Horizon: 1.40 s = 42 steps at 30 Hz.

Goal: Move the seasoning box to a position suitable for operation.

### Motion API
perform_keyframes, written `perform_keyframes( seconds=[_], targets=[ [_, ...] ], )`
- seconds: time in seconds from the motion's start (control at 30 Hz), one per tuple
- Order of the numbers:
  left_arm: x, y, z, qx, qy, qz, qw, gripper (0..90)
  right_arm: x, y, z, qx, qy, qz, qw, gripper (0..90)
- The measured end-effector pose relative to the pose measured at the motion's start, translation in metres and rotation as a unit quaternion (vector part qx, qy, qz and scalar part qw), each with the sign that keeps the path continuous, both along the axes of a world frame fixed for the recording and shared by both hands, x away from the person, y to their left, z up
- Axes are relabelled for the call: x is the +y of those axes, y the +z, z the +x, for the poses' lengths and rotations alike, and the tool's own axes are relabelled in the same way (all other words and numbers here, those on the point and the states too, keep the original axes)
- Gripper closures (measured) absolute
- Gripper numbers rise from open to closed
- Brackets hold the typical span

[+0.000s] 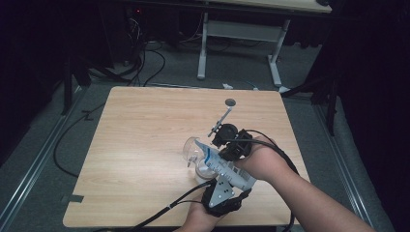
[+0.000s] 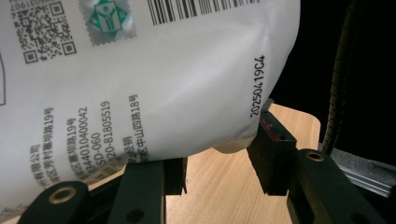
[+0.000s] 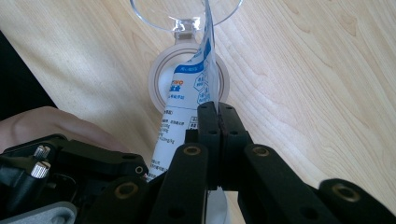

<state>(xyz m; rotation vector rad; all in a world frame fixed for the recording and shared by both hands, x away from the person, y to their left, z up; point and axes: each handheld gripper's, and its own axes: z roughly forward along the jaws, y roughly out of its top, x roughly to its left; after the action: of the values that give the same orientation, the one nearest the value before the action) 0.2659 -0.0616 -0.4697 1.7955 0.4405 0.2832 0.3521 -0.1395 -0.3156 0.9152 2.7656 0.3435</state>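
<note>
- Your right tongs [image 3: 217,109] clench the pouch [image 3: 189,100] by its edge, tipping it toward the clear goblet [image 1: 195,150].
- Your left tongs [image 2: 217,168] grasp its bottom, steadying it for pouring.

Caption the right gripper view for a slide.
Right claw shut on a pouch, its top tipped toward a clear glass lying on the table.

Two black hand-held tools: the left tool [image 1: 220,181] carries a grey three-cornered plate; the right tool [image 1: 231,140] shows brass-ringed pivots and knurled silver screws. Black cables trail. Forearms bare.
</note>
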Motion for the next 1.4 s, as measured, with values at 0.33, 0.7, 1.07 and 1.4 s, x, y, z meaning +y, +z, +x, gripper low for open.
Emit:
perform_keyframes(
  seconds=[0.33, 0.7, 1.07, 1.4],
  targets=[
    [-0.0001, 0.0018, 0.0008, 0.000, 0.000, -0.001, 1.0000, 60.6, -0.0003, 0.0019, 0.0005, -0.001, 0.000, -0.002, 1.0000, 90.0],
    [0.0001, 0.0030, 0.0012, 0.000, -0.001, 0.000, 1.0000, 60.5, 0.0009, 0.0015, 0.0011, 0.000, -0.002, -0.001, 1.0000, 90.0],
    [-0.0005, 0.0031, 0.0017, 0.003, 0.001, -0.004, 1.0000, 60.1, 0.0026, -0.0012, 0.0026, -0.001, -0.001, -0.003, 1.0000, 90.0],
    [-0.0010, 0.0028, 0.0014, 0.004, 0.000, -0.006, 1.0000, 60.0, 0.0030, -0.0017, 0.0025, 0.000, 0.000, -0.005, 1.0000, 90.0]
  ],
)
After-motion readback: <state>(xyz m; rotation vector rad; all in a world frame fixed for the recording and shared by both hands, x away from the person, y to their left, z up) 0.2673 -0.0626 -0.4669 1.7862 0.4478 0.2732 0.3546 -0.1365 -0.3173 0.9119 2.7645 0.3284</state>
